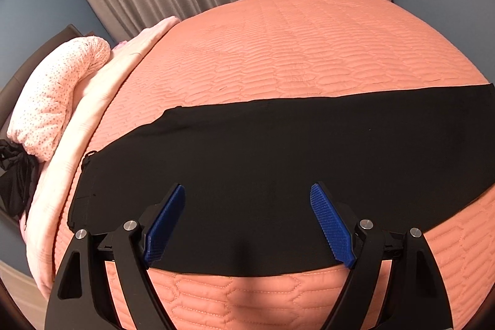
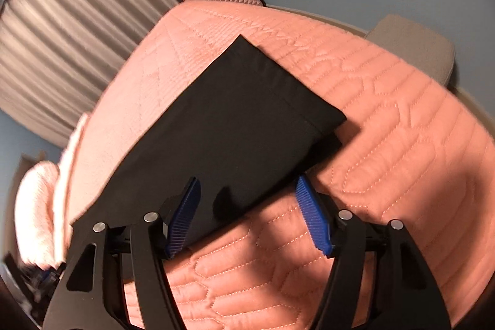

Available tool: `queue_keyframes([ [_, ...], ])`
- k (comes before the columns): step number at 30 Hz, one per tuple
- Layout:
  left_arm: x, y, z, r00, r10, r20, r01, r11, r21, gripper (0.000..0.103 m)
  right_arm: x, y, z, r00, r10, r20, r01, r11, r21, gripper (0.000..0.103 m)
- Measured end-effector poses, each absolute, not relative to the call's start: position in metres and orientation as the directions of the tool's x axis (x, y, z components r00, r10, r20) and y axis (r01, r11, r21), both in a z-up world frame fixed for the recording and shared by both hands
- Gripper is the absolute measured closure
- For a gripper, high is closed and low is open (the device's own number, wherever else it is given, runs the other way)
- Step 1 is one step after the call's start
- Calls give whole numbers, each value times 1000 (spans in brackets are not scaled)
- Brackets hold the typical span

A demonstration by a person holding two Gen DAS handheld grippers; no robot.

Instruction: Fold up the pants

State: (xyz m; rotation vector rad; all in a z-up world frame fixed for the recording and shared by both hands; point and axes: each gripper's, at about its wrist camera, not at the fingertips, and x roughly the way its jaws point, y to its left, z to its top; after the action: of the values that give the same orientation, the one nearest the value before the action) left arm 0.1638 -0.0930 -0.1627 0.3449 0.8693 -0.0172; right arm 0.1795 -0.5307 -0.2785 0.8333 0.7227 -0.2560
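Black pants (image 1: pixel 278 150) lie lengthwise left-to-right on the bed (image 1: pixel 294 45), with the left hand-held gripper (image 1: pixel 247 225) and right hand-held gripper (image 2: pixel 247 215) both spread wide at their near edge, grasping nothing.

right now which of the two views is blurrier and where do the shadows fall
Right wrist view: smeared by motion, worst on the curtain and pillow; dark shadow on the bedspread under the pants and jaws. Left wrist view: sharp, fisheye bulging the bed, a soft shadow below the pants' near edge.
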Motion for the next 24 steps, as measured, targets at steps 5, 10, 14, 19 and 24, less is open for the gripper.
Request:
queue_keyframes([
  [5,165,-87,-165,622,93,-778,146,962,233,22,192,-543,-284,778,85,-622,460,597,657,40],
  [10,159,-79,-163,630,107,-769,141,958,249,22,204,-542,-283,757,26,-653,496,629,599,82],
  [14,158,-58,-158,630,120,-767,114,963,244,22,212,-514,-239,759,-50,-649,456,752,475,96],
  [19,153,-18,-151,633,139,-762,64,971,230,22,261,-406,-155,791,-14,-612,182,960,213,97],
  [24,142,33,-144,630,163,-759,0,978,210,22,304,-245,-140,745,140,-652,-172,985,15,97],
])
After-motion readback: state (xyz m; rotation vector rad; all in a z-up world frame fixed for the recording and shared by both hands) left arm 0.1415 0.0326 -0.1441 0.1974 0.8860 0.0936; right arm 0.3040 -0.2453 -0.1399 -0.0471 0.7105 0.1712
